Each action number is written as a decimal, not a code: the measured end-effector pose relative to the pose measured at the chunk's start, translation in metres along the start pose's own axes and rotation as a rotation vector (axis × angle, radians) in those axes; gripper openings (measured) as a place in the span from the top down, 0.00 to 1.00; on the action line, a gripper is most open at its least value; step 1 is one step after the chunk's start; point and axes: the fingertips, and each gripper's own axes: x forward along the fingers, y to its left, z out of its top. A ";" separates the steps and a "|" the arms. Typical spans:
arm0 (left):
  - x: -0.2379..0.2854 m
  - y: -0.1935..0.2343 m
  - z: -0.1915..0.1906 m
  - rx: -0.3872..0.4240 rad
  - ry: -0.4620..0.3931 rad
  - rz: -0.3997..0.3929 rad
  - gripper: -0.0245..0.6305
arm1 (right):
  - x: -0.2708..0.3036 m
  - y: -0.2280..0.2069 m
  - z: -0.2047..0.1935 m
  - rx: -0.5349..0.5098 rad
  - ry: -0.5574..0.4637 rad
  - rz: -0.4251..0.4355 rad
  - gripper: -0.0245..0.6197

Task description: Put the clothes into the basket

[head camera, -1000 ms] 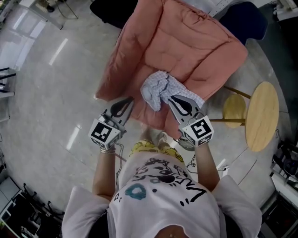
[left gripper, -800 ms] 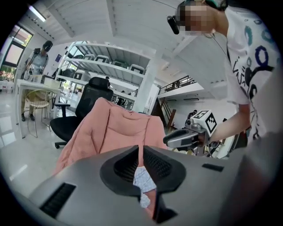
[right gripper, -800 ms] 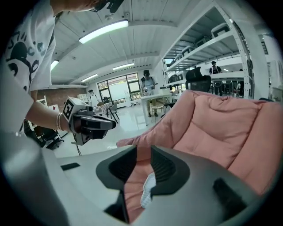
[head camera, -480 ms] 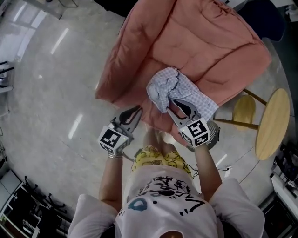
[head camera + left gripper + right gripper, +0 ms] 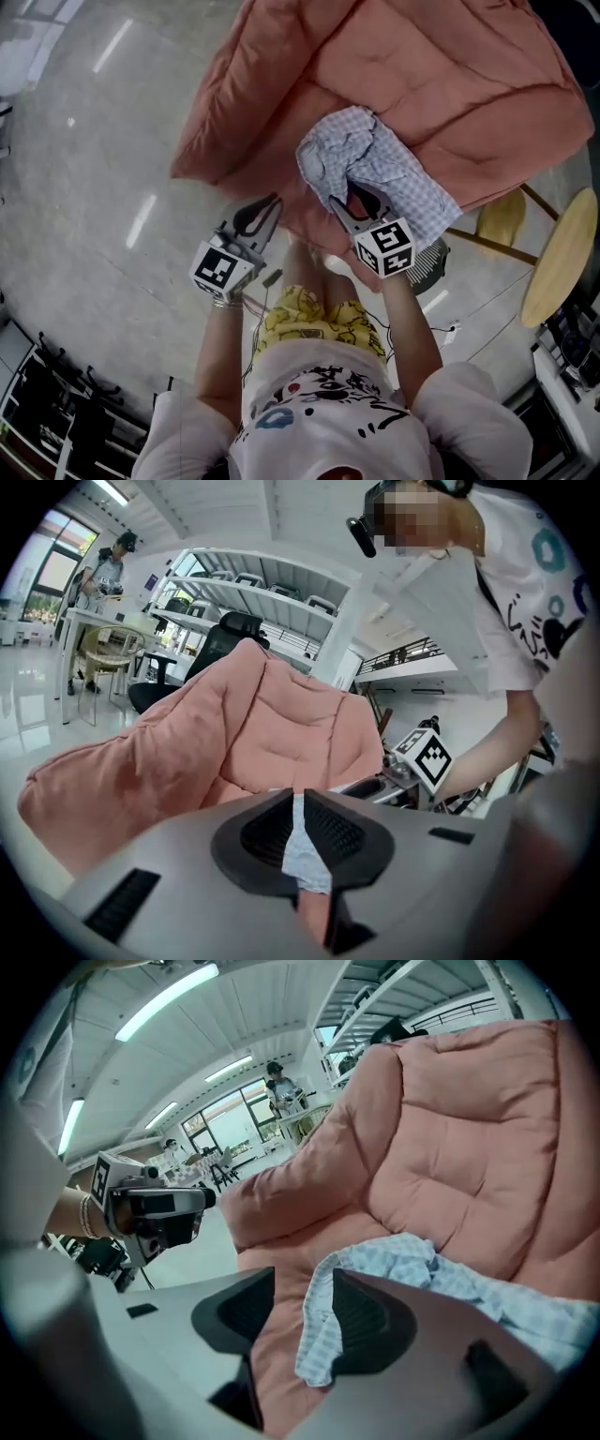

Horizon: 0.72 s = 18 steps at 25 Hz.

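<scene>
A blue-and-white checked cloth (image 5: 375,169) lies crumpled on the seat of a pink padded chair (image 5: 450,84). My right gripper (image 5: 361,202) hovers at the cloth's near edge. Its jaws are opening, and a fold of the cloth (image 5: 412,1260) hangs by the right jaw with the pads not pressing it. My left gripper (image 5: 258,217) is shut on nothing and stays off the chair's front left edge. Through the slit of the left gripper (image 5: 298,794) a strip of the cloth (image 5: 305,855) shows. A round dark mesh container (image 5: 429,264), perhaps the basket, stands on the floor under my right arm.
A round wooden side table (image 5: 562,258) and a small wooden stool (image 5: 502,217) stand right of the chair. Glossy grey floor (image 5: 94,187) spreads to the left. Dark racks line the bottom left and right edges. People and desks show far off in the gripper views.
Both grippers have come down toward the chair, which now looks larger. The right gripper's jaws have parted at the checked cloth; the left gripper's jaws stay together.
</scene>
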 end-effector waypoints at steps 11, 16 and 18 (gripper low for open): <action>0.020 0.020 -0.049 -0.046 -0.050 0.031 0.93 | 0.062 -0.037 -0.068 0.061 0.133 -0.150 0.63; 0.026 0.018 -0.056 -0.058 -0.063 0.032 0.93 | 0.075 -0.049 -0.090 0.081 0.231 -0.212 0.62; 0.028 0.018 -0.058 -0.058 -0.067 0.031 0.93 | 0.076 -0.054 -0.097 0.087 0.275 -0.240 0.62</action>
